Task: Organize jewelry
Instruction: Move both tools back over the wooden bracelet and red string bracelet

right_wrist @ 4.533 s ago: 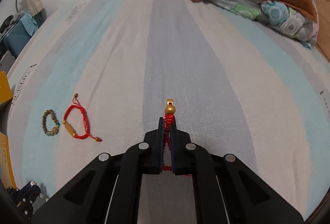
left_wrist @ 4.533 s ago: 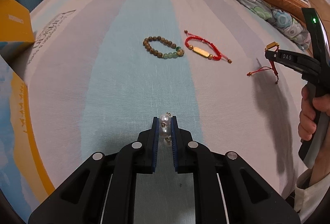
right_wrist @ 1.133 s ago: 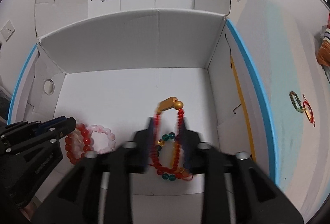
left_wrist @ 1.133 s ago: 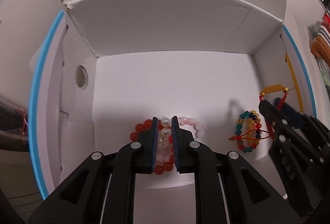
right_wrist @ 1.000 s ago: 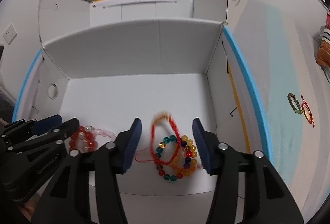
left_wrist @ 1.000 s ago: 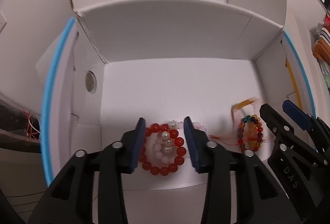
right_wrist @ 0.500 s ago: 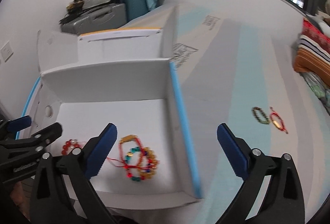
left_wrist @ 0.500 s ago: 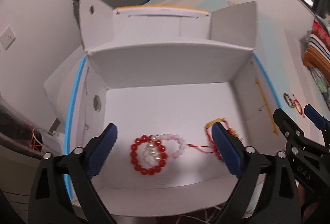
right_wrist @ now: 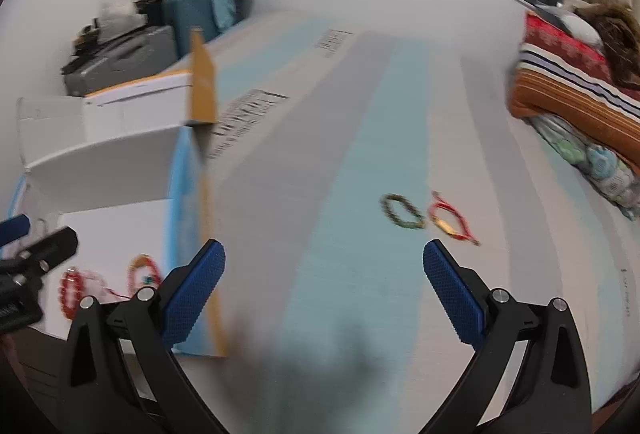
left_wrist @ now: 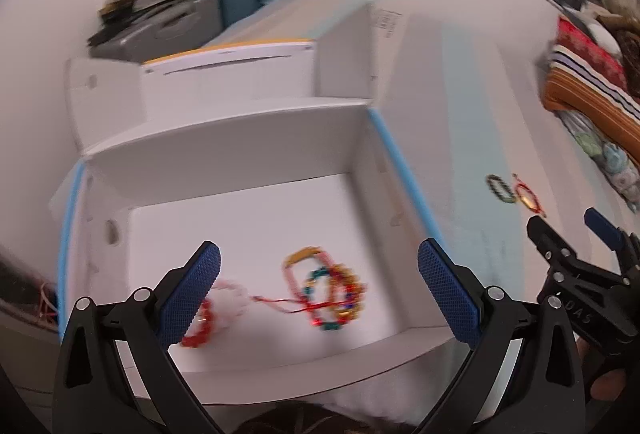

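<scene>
A white cardboard box (left_wrist: 248,162) holds several bracelets: a red bead and pearl pile (left_wrist: 208,318) at the left and a red cord and coloured bead pile (left_wrist: 328,290) at the right. My left gripper (left_wrist: 320,290) is wide open and empty above the box. My right gripper (right_wrist: 320,286) is wide open and empty over the striped bed. A brown bead bracelet (right_wrist: 402,211) and a red cord bracelet with a gold bar (right_wrist: 450,222) lie side by side on the bed; both also show in the left wrist view (left_wrist: 500,187).
The box (right_wrist: 108,162) stands at the bed's left edge with its flaps up. Folded blankets (right_wrist: 580,106) lie at the far right. Suitcases (left_wrist: 180,18) stand by the wall behind the box. The right gripper's body (left_wrist: 576,274) shows at the left view's right side.
Both grippers let go of their bracelets in the box, opened wide and pulled back. Both views have swung right toward the bed, the right one further.
</scene>
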The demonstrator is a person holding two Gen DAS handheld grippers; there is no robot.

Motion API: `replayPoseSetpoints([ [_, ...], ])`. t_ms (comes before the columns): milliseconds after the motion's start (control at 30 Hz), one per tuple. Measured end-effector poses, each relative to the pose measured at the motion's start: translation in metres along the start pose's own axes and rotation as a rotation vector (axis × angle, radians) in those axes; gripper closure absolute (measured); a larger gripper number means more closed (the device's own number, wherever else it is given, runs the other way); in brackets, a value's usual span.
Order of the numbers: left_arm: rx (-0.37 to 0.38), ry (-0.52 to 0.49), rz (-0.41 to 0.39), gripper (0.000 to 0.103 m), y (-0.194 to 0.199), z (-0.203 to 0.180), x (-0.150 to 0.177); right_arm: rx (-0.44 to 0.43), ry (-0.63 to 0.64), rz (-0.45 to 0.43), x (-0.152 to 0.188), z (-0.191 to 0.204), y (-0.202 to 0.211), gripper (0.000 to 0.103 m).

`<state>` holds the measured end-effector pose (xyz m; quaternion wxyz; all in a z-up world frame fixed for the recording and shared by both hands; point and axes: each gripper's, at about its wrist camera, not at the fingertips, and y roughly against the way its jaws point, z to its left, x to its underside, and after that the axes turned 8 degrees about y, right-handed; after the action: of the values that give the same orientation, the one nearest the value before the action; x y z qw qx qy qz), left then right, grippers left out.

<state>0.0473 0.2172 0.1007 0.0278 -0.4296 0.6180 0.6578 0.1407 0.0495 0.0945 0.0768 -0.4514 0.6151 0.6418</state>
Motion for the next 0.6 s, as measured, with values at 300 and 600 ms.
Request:
replayPoseSetpoints([
  [300,0.129,-0.076,0.022,0.006,-0.016,-0.079,0.004,0.069,-0.082,0.048,0.019,-0.078,-0.018,0.008],
  [600,0.159,-0.149,0.032,0.006,-0.043,-0.153,0.002,0.093,-0.144,0.059,0.027,-0.144,-0.037,0.008],
])
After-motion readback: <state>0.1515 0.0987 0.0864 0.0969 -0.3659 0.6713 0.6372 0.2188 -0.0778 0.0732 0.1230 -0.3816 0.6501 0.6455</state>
